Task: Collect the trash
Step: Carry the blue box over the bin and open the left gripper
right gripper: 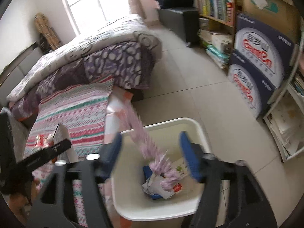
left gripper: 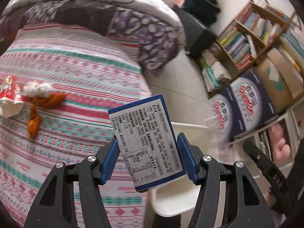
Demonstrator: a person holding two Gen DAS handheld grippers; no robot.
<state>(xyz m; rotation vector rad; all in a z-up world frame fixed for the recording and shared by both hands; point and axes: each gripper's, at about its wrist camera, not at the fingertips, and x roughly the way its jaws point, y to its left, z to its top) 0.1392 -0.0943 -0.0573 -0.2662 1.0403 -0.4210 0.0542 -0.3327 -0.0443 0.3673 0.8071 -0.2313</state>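
My left gripper (left gripper: 148, 140) is shut on a blue-and-white printed box (left gripper: 140, 117), held tilted above the bed's edge. Beneath it stands the white bin (left gripper: 171, 203). A red carton (left gripper: 11, 93), a white tissue wad (left gripper: 38, 89) and an orange wrapper (left gripper: 47, 100) lie on the striped bedsheet (left gripper: 79, 72). My right gripper (right gripper: 151, 135) hangs open over the white bin (right gripper: 171, 121). A blurred pink wrapper (right gripper: 165, 171) streaks between its jaws down into the bin, onto several other scraps. No pad touches it.
Folded purple quilts (right gripper: 95, 57) lie at the bed's far end. Stacked blue cartons (right gripper: 260, 62), a bookshelf (right gripper: 214, 3) and a black stool (right gripper: 180, 19) line the right wall. Tiled floor (right gripper: 190, 76) lies between the bed and the shelves.
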